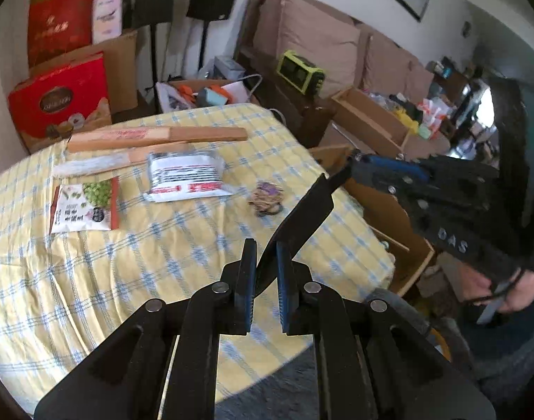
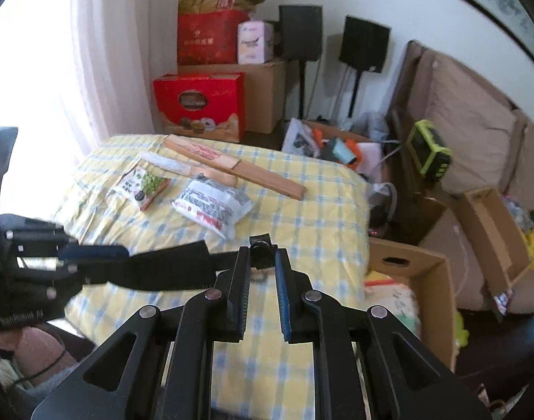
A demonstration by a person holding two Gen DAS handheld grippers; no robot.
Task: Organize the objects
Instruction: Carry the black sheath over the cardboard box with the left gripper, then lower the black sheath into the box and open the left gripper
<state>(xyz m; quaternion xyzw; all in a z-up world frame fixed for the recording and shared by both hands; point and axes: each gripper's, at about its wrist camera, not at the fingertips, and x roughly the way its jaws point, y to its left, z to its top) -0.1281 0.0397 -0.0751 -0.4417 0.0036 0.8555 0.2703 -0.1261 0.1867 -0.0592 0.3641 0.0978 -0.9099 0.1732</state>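
Beside table, hair ties left-view only, strap clamped by both tongs

Left gripper: points down at a slant, jaws pulled close, pinching one end of a black strap.
Right gripper: points down at a slant too, jaws close together, pinching the other end of the strap, by a small round knob.
Seen from the left: the right gripper sits at 2 o'clock, tips toward 9 o'clock.
Seen from the right: the left gripper sits at 9 o'clock.
Hand: at 4 o'clock in the left view, wrapped round the right gripper's handle.
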